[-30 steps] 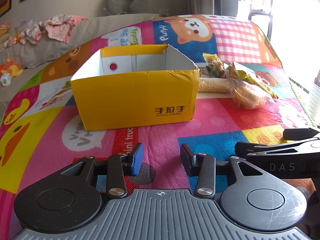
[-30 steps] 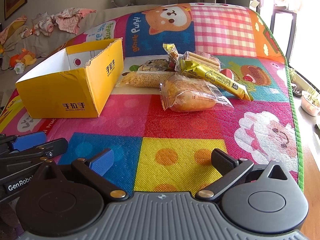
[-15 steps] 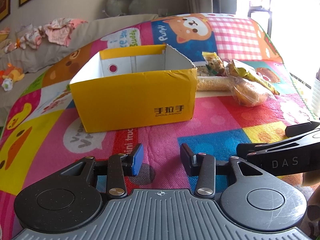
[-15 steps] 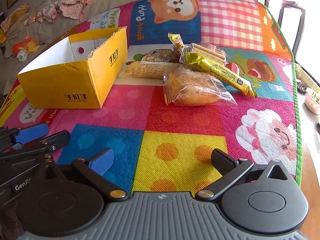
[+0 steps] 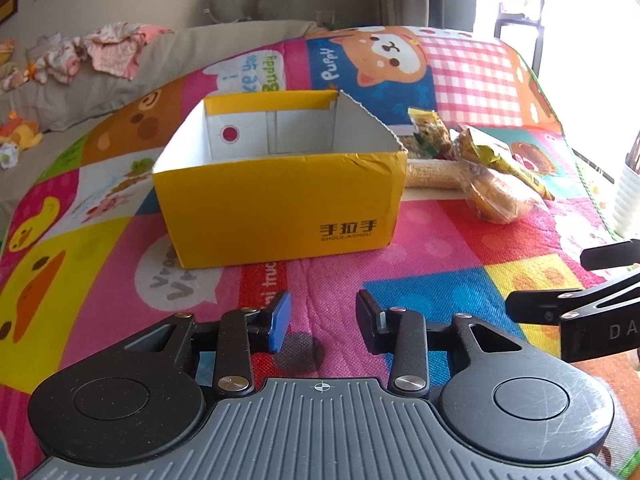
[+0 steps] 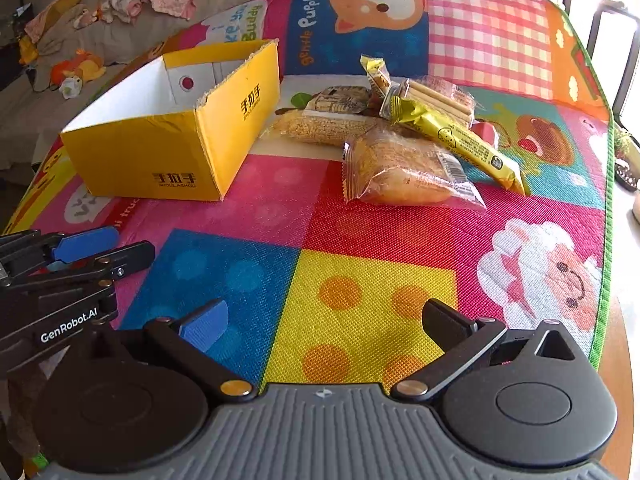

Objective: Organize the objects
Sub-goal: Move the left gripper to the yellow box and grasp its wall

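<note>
Patchwork mat [image 6: 360,280]: yellow box [image 6: 172,148] upright, mouth up; both tools spread, empty.

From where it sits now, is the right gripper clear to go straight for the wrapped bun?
Probably yes. The right gripper is open and empty, and only bare mat lies between it and the wrapped bun, the nearest snack in the pile. The yellow box sits off to the side.
</note>
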Motion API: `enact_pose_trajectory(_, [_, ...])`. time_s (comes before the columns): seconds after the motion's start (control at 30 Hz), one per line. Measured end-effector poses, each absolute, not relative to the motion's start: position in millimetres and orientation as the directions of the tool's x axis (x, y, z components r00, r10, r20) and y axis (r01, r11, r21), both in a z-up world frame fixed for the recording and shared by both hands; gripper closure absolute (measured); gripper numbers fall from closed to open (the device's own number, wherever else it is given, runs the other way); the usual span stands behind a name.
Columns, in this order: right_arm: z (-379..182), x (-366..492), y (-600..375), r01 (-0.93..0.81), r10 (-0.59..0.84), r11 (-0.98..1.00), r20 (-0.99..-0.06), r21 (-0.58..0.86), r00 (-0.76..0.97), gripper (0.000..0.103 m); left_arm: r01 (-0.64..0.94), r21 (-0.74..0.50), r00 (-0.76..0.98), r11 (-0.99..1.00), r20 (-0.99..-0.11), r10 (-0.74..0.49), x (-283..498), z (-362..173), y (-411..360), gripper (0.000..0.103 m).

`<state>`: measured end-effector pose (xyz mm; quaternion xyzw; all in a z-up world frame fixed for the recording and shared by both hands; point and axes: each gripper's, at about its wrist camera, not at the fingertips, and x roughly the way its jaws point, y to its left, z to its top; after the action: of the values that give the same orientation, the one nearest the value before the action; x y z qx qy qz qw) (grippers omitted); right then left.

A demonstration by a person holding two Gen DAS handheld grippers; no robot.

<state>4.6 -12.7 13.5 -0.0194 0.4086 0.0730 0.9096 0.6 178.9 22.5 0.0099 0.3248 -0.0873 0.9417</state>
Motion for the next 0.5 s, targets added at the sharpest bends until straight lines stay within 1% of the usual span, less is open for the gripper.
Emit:
enact_pose_trajectory(0.13, [38,-8,-19,-0.144,0.084,0.989,-0.685,-0.031,0.724,0.000,0.216,-0.066,0.746,0.974,-0.632,-0.208,4,51,192,0.062])
enact_pose_trajectory(0.2, [54,-11,-26,-0.135,0.078,0.990,-0.661,-0.035,0.746,0.000,0.242,-0.071,0.729,0.968,-0.645,-0.229,6,67,199,0.062])
enact_pose_trajectory(0.3, [76,-15,-38,-0.117,0.078,0.993,-0.618,-0.023,0.783,0.000,0.247,-0.082,0.739,0.966,-0.628,-0.242,14,93,214,0.062])
enact_pose_trajectory(0.43, [99,-15,-46,-0.084,0.040,0.994,-0.515,-0.063,0.856,0.000,0.146,-0.079,0.806,0.986,-0.568,-0.165,43,122,240,0.062])
enact_pose_trajectory(0.5, [107,-6,-48,-0.082,0.026,0.993,-0.494,-0.091,0.869,0.000,0.090,-0.052,0.798,0.995,-0.594,-0.104,70,122,250,0.062])
